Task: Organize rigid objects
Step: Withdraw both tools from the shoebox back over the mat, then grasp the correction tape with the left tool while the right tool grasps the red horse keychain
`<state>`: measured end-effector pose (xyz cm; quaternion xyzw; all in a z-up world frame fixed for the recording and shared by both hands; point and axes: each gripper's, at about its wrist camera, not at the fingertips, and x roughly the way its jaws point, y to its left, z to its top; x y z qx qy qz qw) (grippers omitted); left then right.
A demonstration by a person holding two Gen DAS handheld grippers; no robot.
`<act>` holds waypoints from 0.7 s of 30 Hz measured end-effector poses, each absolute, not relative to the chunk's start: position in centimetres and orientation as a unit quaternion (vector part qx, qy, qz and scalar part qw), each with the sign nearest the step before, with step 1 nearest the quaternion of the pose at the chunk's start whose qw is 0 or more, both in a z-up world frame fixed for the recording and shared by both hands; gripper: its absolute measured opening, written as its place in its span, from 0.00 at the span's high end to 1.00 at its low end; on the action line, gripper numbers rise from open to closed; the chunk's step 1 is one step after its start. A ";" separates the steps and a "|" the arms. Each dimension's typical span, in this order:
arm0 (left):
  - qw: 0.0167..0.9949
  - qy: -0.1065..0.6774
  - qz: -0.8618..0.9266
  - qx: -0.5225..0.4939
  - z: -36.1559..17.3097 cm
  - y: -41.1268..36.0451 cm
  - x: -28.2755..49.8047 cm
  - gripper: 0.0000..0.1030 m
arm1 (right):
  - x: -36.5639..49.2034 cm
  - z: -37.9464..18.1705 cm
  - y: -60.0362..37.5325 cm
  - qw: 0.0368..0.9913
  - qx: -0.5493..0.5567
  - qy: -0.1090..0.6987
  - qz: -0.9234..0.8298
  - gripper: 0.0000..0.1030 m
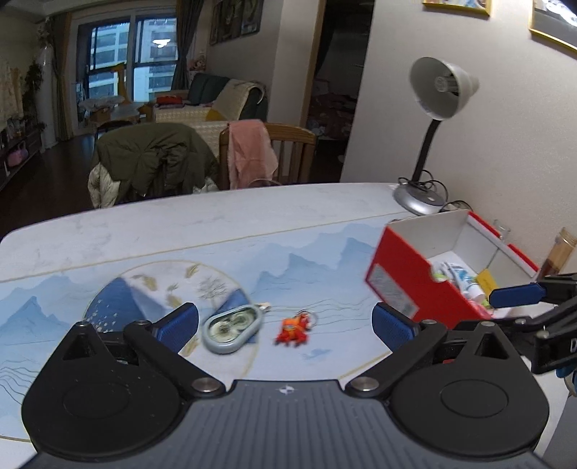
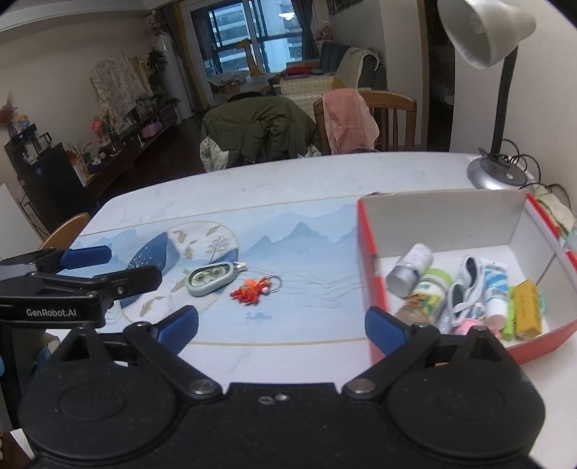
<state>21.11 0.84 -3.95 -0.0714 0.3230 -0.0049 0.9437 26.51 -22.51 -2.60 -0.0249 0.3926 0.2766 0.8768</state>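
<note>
A grey-blue oval case (image 1: 232,328) (image 2: 211,278) and an orange-red keychain figure (image 1: 294,330) (image 2: 250,289) lie on the blue-patterned table mat. My left gripper (image 1: 285,324) is open and empty, low over the table just short of both. My right gripper (image 2: 281,323) is open and empty, its right finger at the near left corner of the red box (image 2: 371,267) (image 1: 407,277). The box holds several items, among them a small bottle, a jar, tubes and a yellow block.
A grey desk lamp (image 1: 438,93) (image 2: 485,32) stands at the table's far right by the wall. Chairs draped with a green coat (image 1: 155,158) and a pink cloth (image 1: 250,151) stand behind the table. A brown bottle (image 1: 559,252) stands right of the box.
</note>
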 end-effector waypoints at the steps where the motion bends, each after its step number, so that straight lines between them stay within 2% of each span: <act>1: 0.943 0.326 -0.006 -0.073 -4.2 1.4 21.3 0.00 | 26.5 -2.8 -21.9 0.875 -0.030 0.395 0.278 0.04; 21: 0.922 0.384 -0.043 -0.025 -12.9 6.4 27.9 0.00 | 31.5 -8.3 -13.4 0.855 -0.080 0.445 0.255 0.11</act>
